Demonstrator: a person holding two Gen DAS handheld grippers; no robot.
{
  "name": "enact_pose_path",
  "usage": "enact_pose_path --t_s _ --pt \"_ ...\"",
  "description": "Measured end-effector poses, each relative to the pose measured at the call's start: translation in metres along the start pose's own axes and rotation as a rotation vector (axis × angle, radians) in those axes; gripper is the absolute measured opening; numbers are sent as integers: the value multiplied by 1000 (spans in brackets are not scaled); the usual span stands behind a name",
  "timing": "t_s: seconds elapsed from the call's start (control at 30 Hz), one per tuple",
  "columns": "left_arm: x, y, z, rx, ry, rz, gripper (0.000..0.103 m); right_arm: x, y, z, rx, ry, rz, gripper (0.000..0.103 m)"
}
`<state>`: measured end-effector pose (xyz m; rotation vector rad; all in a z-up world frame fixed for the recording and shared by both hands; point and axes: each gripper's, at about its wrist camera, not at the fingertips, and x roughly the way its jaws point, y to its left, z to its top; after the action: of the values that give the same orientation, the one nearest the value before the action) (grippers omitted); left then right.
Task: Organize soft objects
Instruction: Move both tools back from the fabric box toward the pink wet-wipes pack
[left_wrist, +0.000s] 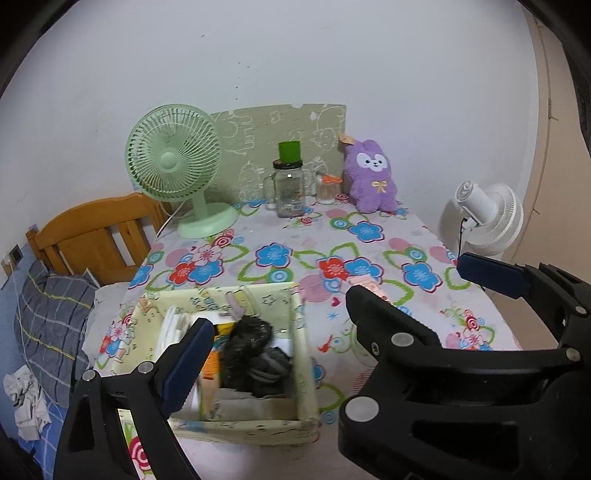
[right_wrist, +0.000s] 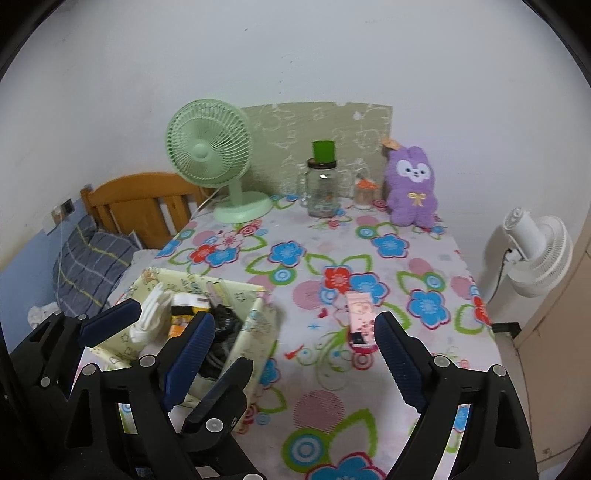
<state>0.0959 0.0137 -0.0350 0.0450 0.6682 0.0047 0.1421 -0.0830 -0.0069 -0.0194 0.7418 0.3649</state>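
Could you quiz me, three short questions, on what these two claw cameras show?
1. True or false: the purple plush toy lies inside the storage box.
2. Which stands nearest the plush: A) green fan, B) glass jar, C) small toothpick jar?
3. Fill in: both the left claw and the right claw are ____.

Key: 1 false, it sits on the table by the wall; 2 C; 3 open.
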Motion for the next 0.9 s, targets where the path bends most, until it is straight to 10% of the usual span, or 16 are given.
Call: enact_pose_path --t_s 0.9 --pt "41 -91 17 -1 28 -31 96 1 -106 -10 102 -2 -110 97"
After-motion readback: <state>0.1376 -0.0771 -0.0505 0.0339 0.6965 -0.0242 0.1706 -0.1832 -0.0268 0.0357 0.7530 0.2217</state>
